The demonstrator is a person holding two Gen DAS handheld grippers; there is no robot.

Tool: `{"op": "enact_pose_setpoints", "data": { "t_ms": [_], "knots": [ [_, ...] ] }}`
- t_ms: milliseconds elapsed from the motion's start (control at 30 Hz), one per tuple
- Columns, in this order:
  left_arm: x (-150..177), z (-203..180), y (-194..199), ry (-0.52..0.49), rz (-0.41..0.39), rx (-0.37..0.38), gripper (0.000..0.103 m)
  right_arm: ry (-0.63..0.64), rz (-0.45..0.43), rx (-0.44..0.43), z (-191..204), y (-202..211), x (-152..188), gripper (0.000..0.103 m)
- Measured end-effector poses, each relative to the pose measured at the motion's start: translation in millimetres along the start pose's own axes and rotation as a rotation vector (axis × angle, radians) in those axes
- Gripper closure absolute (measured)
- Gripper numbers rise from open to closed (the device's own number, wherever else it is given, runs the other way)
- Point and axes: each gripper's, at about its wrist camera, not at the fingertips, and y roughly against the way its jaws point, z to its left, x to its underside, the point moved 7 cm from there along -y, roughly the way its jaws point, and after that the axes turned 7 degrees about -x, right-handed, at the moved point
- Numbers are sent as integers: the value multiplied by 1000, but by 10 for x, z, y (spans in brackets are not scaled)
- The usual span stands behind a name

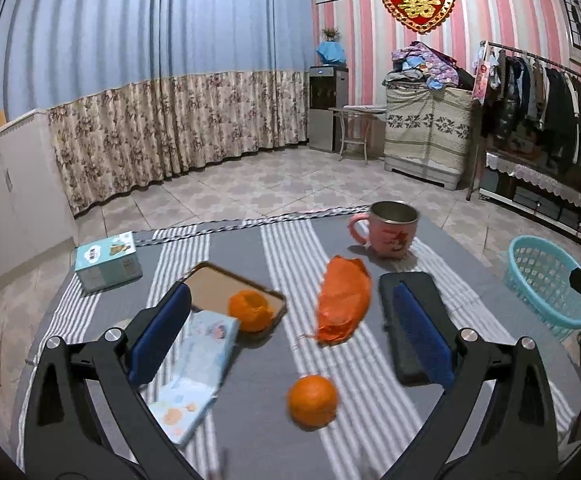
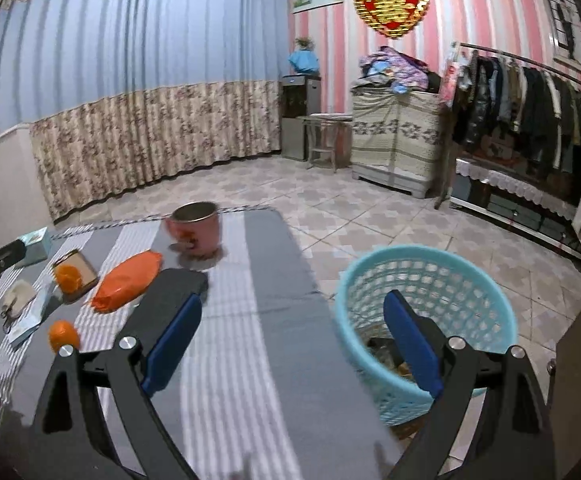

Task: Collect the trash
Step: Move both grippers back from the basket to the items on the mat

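My left gripper [image 1: 290, 312] is open and empty above the striped table [image 1: 250, 420]. Between its fingers lie a crumpled orange bag [image 1: 344, 302], a whole orange [image 1: 312, 401] and orange peel [image 1: 250, 310] on a small brown tray [image 1: 210, 284]. My right gripper [image 2: 290, 332] is open and empty, with its right finger over the light blue basket [image 2: 430, 280] beside the table's right edge. Some dark scraps lie in the basket. The orange bag [image 2: 128, 280], the orange [image 2: 63, 335] and the peel [image 2: 67, 276] show at the left in the right wrist view.
A pink mug [image 1: 390, 232] stands at the table's far side. A black phone [image 1: 406, 320], a tissue pack [image 1: 198, 364] and a teal box [image 1: 106, 260] lie on the table. A small pouch [image 2: 18, 298] lies at the table's left. The basket [image 1: 546, 280] stands on the tiled floor.
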Motion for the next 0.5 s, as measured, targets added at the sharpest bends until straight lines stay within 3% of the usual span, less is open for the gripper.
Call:
{"op": "enact_pose_setpoints", "data": {
  "t_ms": [500],
  "knots": [
    [275, 978, -246, 16, 42, -50, 6, 53, 121, -147, 1255, -406, 284, 12]
  ]
}}
